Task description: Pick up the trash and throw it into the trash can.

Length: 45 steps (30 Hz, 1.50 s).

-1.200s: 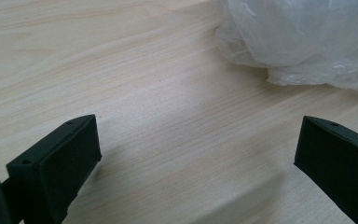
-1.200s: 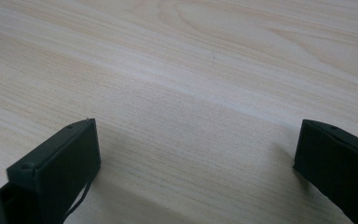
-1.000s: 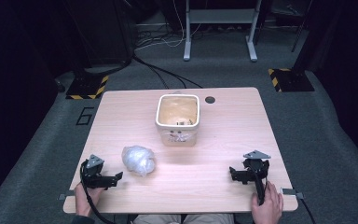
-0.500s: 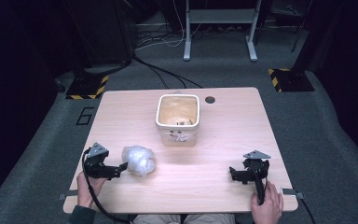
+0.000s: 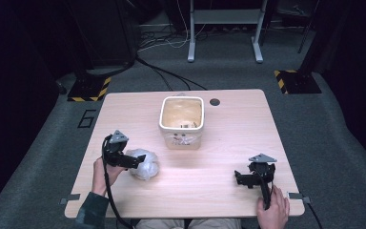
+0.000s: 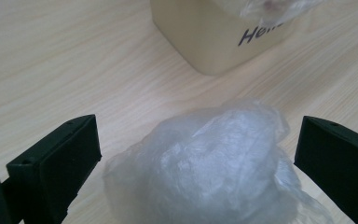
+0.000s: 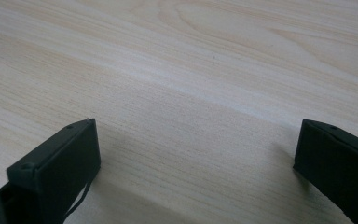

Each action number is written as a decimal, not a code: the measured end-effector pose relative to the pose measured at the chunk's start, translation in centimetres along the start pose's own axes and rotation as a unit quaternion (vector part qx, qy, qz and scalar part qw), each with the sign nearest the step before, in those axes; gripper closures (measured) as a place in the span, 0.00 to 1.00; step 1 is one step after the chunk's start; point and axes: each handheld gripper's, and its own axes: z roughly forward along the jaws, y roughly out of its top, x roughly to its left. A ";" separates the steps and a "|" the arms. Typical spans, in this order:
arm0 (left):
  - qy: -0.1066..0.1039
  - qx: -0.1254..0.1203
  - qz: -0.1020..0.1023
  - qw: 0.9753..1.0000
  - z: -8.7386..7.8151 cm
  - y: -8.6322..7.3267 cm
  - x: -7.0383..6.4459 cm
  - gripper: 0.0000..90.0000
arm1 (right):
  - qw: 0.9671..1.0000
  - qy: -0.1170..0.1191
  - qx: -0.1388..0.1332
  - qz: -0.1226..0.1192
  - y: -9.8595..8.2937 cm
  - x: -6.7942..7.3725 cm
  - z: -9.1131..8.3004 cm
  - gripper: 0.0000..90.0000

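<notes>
A light wooden table (image 5: 219,143) is seen from above, set on grey carpet. Near the middle of its far half a cream, square-mouthed container (image 5: 181,121) stands upright, with dark lettering on its near wall; in the left gripper view the same container (image 6: 214,37) is seen beyond the jaws, and a bit of clear plastic is draped over its rim at the upper right. A small dark round hole (image 5: 214,101) is set in the tabletop just right of the container, near the far edge. On the near left part of the table a crumpled clear plastic bag (image 5: 144,164) lies on the wood, apart from the container. The left gripper (image 5: 136,161) is held in the person's left hand (image 5: 102,172) and is pointed to the right at the bag; its jaws are spread wide, and in the left gripper view the bag (image 6: 205,172) is seen lying between them, with a gap left on each side, so nothing is gripped. The right gripper (image 5: 242,177) is held by the right hand (image 5: 272,212) at the near right of the table, well apart from the bag and the container. Its jaws are also spread wide, and bare wood grain is seen between them in the right gripper view.
</notes>
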 end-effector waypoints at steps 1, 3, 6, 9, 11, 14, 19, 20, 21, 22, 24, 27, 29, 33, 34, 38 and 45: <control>-0.005 0.015 -0.004 1.000 1.3 -0.4 0.0 0.00 | 1.000 0.000 0.000 0.000 0.0 0.0 0.0 0.00; -0.006 0.025 -0.006 1.000 2.0 -0.7 0.1 0.00 | 1.000 0.000 0.000 0.000 0.0 0.0 0.0 0.00; -0.038 0.031 -0.021 0.999 3.5 -1.4 0.0 0.00 | 1.000 0.000 0.000 0.000 0.0 0.0 0.0 0.00; -0.048 0.036 -0.019 0.998 4.0 -1.5 -0.3 0.00 | 1.000 0.000 0.000 0.000 0.0 0.0 0.0 0.00; -0.049 0.037 -0.017 0.998 4.1 -1.7 -0.7 0.01 | 1.000 0.000 0.000 0.000 0.0 0.0 0.0 0.00; -0.044 0.040 -0.007 0.998 4.0 -1.9 -1.3 0.03 | 1.000 0.000 0.000 0.000 0.0 0.0 0.0 0.00; -0.044 0.035 -0.007 0.998 3.9 -2.4 -1.7 0.07 | 1.000 0.000 0.000 0.000 0.0 0.0 0.0 0.00; -0.044 0.031 -0.011 0.998 3.9 -2.5 -1.7 0.07 | 1.000 0.000 0.000 0.000 0.0 0.0 0.0 0.00; -0.046 0.028 -0.014 0.998 4.0 -2.6 -1.6 0.08 | 1.000 0.000 0.000 0.000 0.0 0.0 0.0 0.00; -0.049 0.025 -0.020 0.998 4.1 -2.7 -1.7 0.08 | 1.000 0.000 0.000 0.000 0.0 0.0 0.0 0.00; -0.053 0.020 -0.023 0.998 4.2 -2.8 -1.6 0.10 | 1.000 0.000 0.000 0.000 0.0 0.0 0.0 0.00; -0.059 0.007 -0.030 0.998 4.1 -3.0 -1.7 0.14 | 1.000 0.000 0.000 0.000 0.0 0.0 0.0 0.00; -0.060 0.000 -0.027 0.998 3.9 -3.1 -1.7 0.17 | 1.000 0.000 0.000 0.000 0.0 0.0 0.0 0.00; -0.062 -0.011 -0.037 0.997 3.8 -3.3 -1.7 0.22 | 1.000 0.000 0.000 0.000 0.0 0.0 0.0 0.00; -0.062 -0.014 -0.039 0.997 3.7 -3.3 -1.7 0.24 | 1.000 0.000 0.000 0.000 0.0 0.0 0.0 0.00; -0.060 -0.016 -0.037 0.997 3.3 -3.2 -1.7 0.28 | 1.000 0.000 0.000 0.000 0.0 0.0 0.0 0.00; -0.053 -0.025 -0.035 0.998 2.7 -2.8 -1.7 0.29 | 1.000 0.000 0.000 0.000 0.0 0.0 0.0 0.00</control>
